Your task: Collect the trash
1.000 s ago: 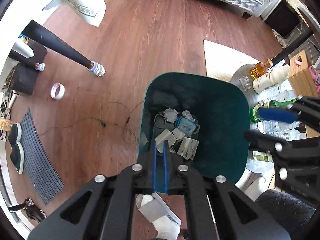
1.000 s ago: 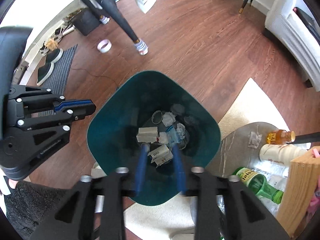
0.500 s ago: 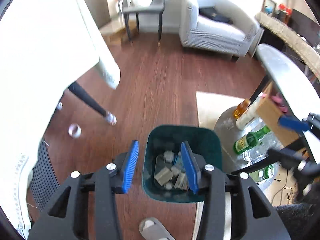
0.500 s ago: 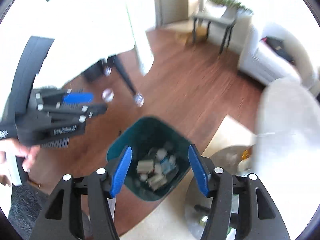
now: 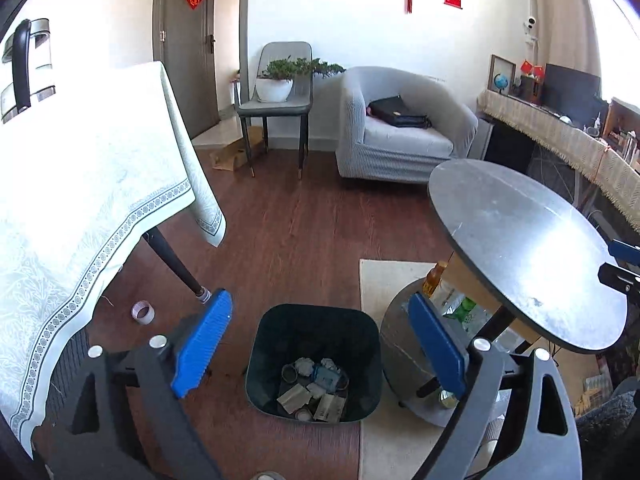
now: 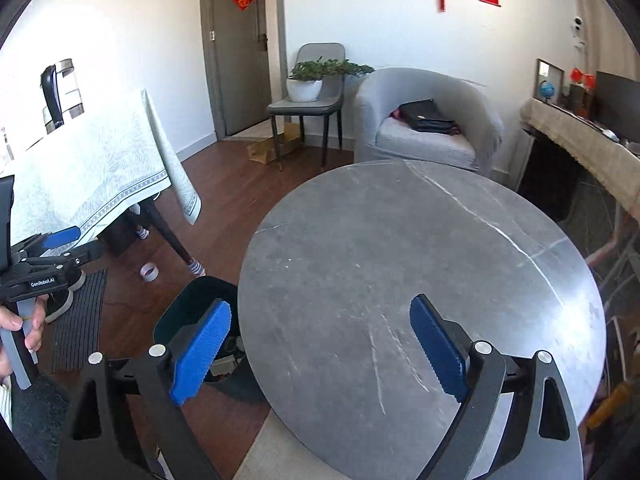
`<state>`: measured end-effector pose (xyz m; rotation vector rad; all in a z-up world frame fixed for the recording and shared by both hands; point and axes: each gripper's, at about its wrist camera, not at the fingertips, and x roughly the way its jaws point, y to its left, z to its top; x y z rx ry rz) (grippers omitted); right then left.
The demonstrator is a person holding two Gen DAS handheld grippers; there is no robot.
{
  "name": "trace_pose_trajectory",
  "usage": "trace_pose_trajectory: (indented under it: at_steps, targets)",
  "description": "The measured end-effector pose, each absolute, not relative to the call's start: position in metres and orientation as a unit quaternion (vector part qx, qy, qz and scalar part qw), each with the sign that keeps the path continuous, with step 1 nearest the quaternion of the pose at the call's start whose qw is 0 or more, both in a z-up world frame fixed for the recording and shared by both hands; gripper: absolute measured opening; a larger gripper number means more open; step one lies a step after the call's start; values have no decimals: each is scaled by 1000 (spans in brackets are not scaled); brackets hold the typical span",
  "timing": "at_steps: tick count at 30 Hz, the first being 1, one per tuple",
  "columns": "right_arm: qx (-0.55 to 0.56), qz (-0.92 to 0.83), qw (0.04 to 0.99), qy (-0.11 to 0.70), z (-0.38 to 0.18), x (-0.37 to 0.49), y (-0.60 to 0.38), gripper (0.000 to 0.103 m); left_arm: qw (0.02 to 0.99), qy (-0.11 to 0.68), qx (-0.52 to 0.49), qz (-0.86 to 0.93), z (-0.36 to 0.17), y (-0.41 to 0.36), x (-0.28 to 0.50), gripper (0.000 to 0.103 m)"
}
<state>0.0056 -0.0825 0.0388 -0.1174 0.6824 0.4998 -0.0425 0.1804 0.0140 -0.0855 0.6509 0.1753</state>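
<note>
the left claw (image 5: 320, 354) points down at a slant, its jaws just spread wide and released, nothing between the blue pads (image 5: 202, 342). straight below it on the wood floor (image 5: 304, 236) stands the dark green bin (image 5: 320, 328), with crumpled paper and wrappers (image 5: 316, 386) heaped in its bottom. the right claw (image 6: 320, 346) hangs over the round grey desk (image 6: 400, 272), tilted down too, its jaws also just opened wide and empty. off to its left a hand (image 6: 28, 320) grips the left claw's handle. the bin sits just beside the desk, partly tucked under its edge. bottles (image 5: 448, 300) crowd the lower shelf. farther off are a roll of tape (image 5: 143, 312) on the floor and a grey armchair (image 5: 404, 132).
</note>
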Motion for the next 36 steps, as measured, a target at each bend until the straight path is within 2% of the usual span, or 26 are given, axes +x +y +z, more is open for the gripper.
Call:
trace_pose_trajectory:
  at_steps: [6, 17, 29, 36]
  targets:
    - [-55, 220, 921, 315, 49, -29, -114, 99, 952, 295, -19, 83, 31, 155, -67, 95]
    - [-39, 209, 923, 320, 35, -37, -149, 99, 953, 289, -3, 86, 11, 143, -70, 97]
    - [-63, 240, 912, 328, 29, -41, -131, 99, 954, 286, 0, 86, 9, 139, -79, 98]
    - [-40, 236, 916, 323, 29, -41, -139, 99, 955, 282, -4, 91, 10, 141, -84, 98]
